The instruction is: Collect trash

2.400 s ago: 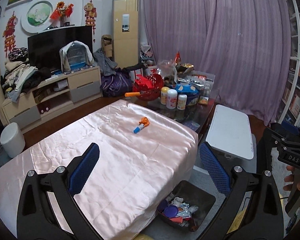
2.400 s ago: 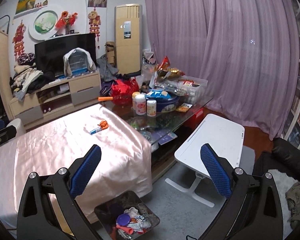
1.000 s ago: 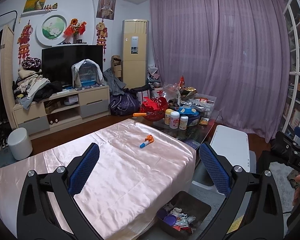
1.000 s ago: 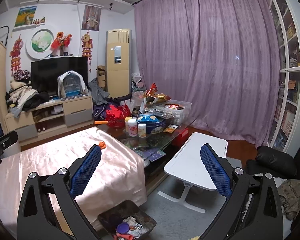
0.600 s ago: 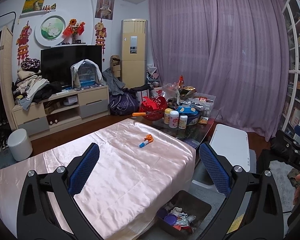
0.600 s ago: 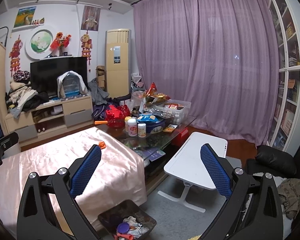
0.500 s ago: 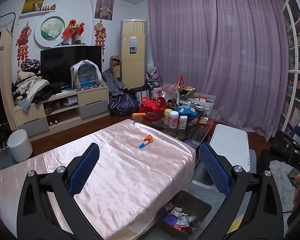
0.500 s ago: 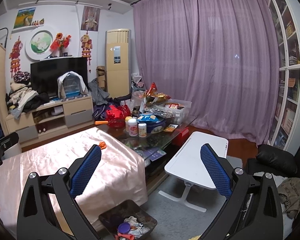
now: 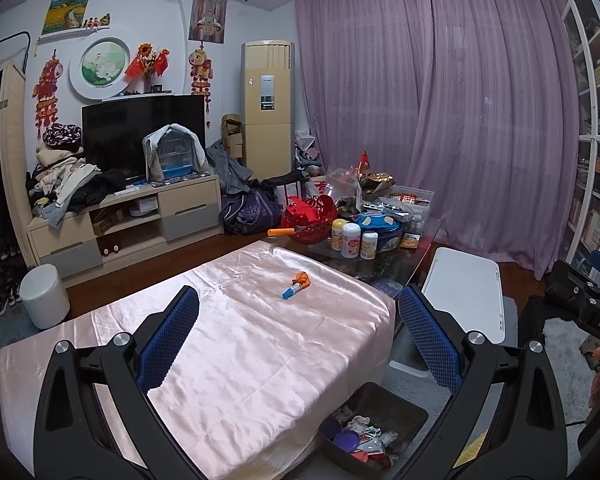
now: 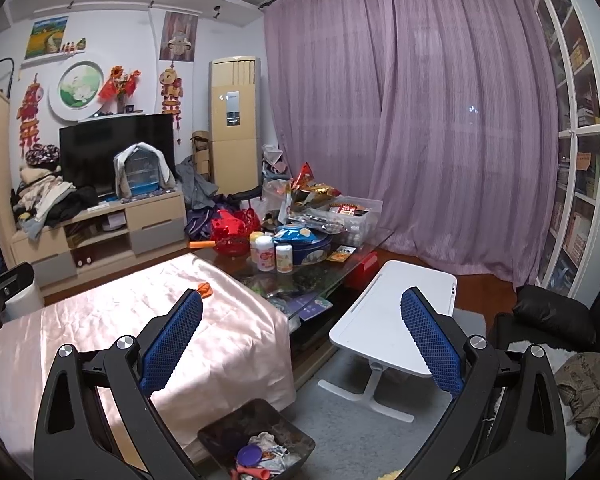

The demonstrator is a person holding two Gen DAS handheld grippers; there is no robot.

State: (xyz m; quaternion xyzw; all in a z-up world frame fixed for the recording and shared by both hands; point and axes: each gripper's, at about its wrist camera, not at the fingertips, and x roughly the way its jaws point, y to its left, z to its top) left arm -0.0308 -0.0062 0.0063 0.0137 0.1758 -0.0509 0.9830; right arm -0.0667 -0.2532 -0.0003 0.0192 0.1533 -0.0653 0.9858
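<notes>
Above the pink-clothed table, left gripper and right gripper both hanging wide apart and empty, small blue-and-orange piece of trash lying on the cloth's far end, dark trash bin sitting on the floor beside the table.

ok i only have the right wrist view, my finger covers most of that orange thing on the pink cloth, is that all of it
Observer: No. The left wrist view shows a small blue tube sticking out from the orange scrap, both lying on the pink cloth.
Operator: is the left gripper holding anything
Observer: No. The left gripper is open and empty, short of the scrap.
Operator: any other bin besides the tray by me
Observer: Yes. A white round bin stands on the floor left of the cloth, in front of the TV unit.
</notes>
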